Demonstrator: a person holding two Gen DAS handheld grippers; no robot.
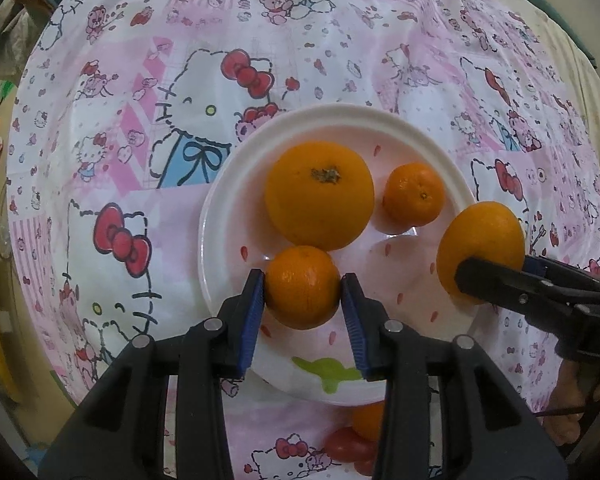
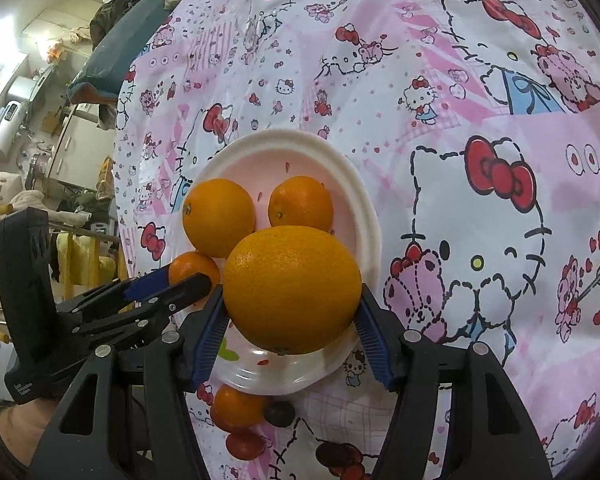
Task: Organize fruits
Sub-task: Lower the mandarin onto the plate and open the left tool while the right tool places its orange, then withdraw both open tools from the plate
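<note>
A white plate (image 1: 220, 216) sits on the Hello Kitty tablecloth and holds a big orange (image 1: 319, 194) and a small tangerine (image 1: 414, 194). My left gripper (image 1: 303, 290) is shut on a small tangerine (image 1: 303, 286) over the plate's near side. My right gripper (image 2: 291, 308) is shut on a large orange (image 2: 292, 290) above the plate's edge (image 2: 364, 216); it shows at the right in the left wrist view (image 1: 480, 248). In the right wrist view the left gripper (image 2: 188, 280) holds its tangerine (image 2: 192, 266) at the left.
Below the plate lie another tangerine (image 2: 236, 406), a red tomato-like fruit (image 2: 244, 444) and a dark small fruit (image 2: 279, 413) on the cloth; they partly show in the left wrist view (image 1: 348, 446). Room clutter lies beyond the table's left edge (image 2: 112, 152).
</note>
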